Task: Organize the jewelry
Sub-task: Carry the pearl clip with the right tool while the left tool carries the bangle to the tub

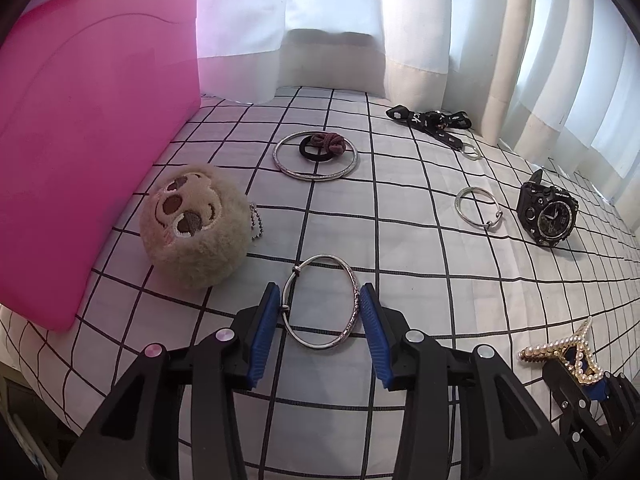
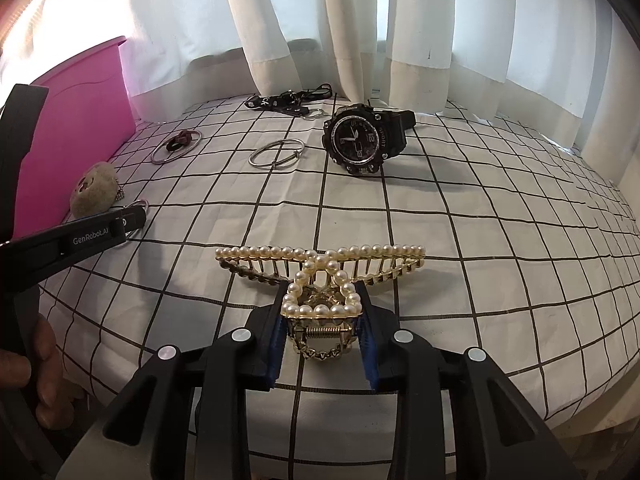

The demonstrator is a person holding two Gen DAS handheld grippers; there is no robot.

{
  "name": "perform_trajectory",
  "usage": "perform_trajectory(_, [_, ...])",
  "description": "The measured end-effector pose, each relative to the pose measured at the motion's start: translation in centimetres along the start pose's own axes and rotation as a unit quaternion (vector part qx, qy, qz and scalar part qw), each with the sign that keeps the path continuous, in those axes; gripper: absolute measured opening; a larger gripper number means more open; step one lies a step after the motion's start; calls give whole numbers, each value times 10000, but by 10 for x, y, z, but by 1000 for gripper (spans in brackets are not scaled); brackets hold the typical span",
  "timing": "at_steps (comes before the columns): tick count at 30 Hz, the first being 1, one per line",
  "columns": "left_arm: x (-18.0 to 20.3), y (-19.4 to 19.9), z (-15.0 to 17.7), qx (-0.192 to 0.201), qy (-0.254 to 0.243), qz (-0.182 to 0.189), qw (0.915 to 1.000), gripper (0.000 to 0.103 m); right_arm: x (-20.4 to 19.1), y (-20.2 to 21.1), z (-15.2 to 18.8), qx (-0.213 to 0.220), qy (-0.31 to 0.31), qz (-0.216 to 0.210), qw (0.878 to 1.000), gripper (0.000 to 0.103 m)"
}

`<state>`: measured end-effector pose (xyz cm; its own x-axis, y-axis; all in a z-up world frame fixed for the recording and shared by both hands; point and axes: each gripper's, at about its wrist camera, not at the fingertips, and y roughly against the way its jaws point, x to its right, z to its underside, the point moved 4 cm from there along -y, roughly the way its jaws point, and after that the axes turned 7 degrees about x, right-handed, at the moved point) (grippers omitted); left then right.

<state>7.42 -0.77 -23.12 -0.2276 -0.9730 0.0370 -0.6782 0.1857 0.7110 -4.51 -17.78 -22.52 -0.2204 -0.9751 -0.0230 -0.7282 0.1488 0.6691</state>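
Observation:
A silver bangle (image 1: 320,346) lies on the white grid-patterned sheet (image 1: 400,240), and my left gripper (image 1: 320,300) is shut on it, its blue pads pressing the ring's left and right sides. My right gripper (image 2: 322,320) is shut on the handle end of a gold hair claw with pearls (image 2: 320,254), whose toothed arms spread out ahead of the fingers. In the left wrist view the same claw (image 1: 560,350) shows at the lower right. One black finger (image 2: 100,232) of the left gripper crosses the right wrist view's left side.
A pink box (image 1: 80,120) stands at the left with a plush sloth keychain (image 1: 192,224) beside it. Farther back lie a large bangle around hair ties (image 1: 316,156), a small bangle (image 1: 476,208), a black watch (image 1: 548,212) and a black lanyard (image 1: 432,120). White curtains hang behind.

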Motion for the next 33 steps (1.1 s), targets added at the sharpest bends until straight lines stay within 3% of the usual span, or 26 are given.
perform_trajectory(18, [11,30,-22,57,43,2,10000,40,18,21,-37,85,46,-374,9993,30])
perform_trajectory(33, [13,88,-64,382,392,-193,9983,40,18,61,-104,466,557,-808,9941,30])
